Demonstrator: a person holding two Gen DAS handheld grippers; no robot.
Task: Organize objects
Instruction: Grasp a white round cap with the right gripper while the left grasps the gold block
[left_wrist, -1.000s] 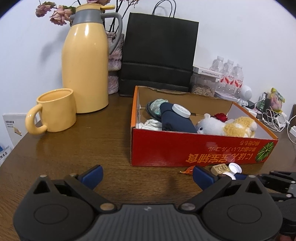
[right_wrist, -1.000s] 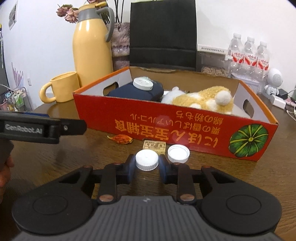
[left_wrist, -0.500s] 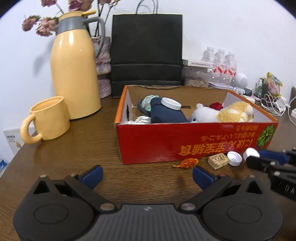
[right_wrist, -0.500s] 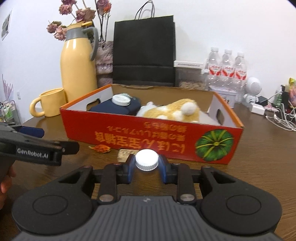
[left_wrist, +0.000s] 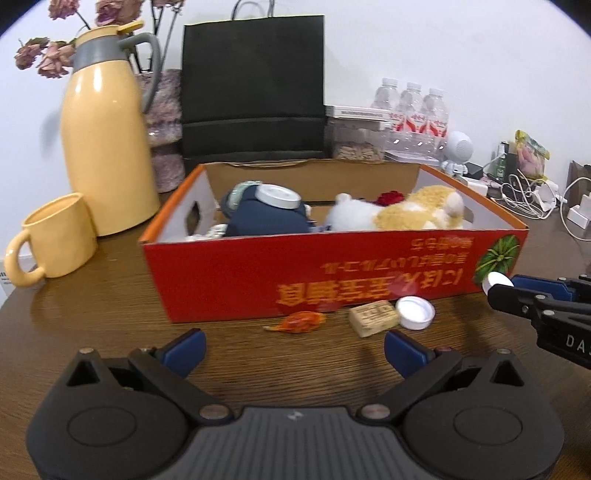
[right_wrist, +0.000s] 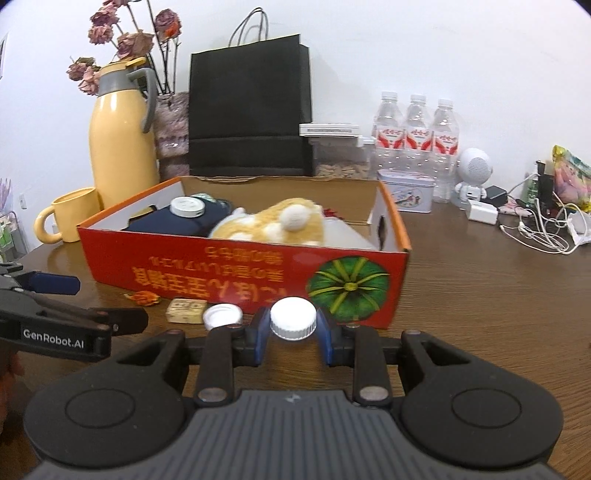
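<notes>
Brown wooden table (right_wrist: 480, 280) carries a red box (right_wrist: 236, 269) already holding a plush toy (right_wrist: 280, 221). Right claw (right_wrist: 293, 325), clenched on a white cap (right_wrist: 293, 319), has open air above the box rim. Left claw (left_wrist: 293, 345) gapes empty. Second cap (left_wrist: 415, 312), small block (left_wrist: 373, 317) and wrapper (left_wrist: 301, 320) remain outside.

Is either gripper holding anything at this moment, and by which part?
The right gripper holds a white bottle cap, pinched across its ribbed rim by the two blue pads. The left gripper is open and holds nothing.
</notes>
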